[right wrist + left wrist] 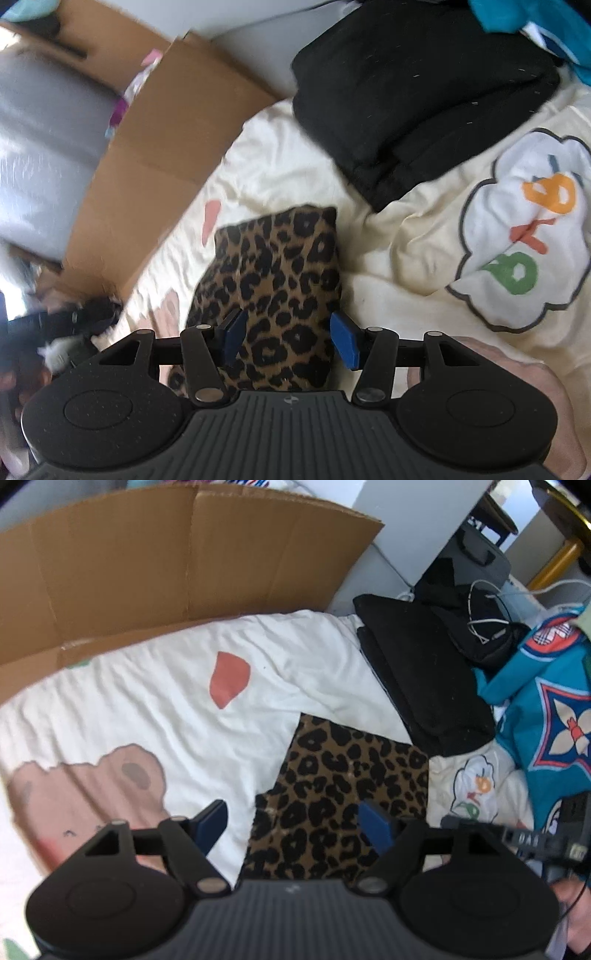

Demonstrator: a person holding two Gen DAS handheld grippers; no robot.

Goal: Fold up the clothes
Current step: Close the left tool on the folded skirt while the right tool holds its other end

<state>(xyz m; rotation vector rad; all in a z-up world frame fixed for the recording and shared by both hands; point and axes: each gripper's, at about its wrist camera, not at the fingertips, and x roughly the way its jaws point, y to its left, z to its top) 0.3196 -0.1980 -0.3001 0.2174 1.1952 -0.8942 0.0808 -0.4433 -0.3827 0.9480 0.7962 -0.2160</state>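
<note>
From the left wrist, the left gripper (pixel 293 825) is hanging wide open over the folded leopard-print cloth (pixel 343 794), which is lying on the cream bedspread (pixel 166 701) just beside the black clothes pile (pixel 417 686), and from the right wrist, the right gripper (pixel 290 338) is hovering open above that cloth (pixel 280 273) too, gripping nothing.

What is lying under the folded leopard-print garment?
The folded leopard-print garment lies on a cream printed bedspread with a pink bear and a coral patch. Whatever print sits directly beneath it is covered. The stack of folded black clothes lies beside it.
</note>
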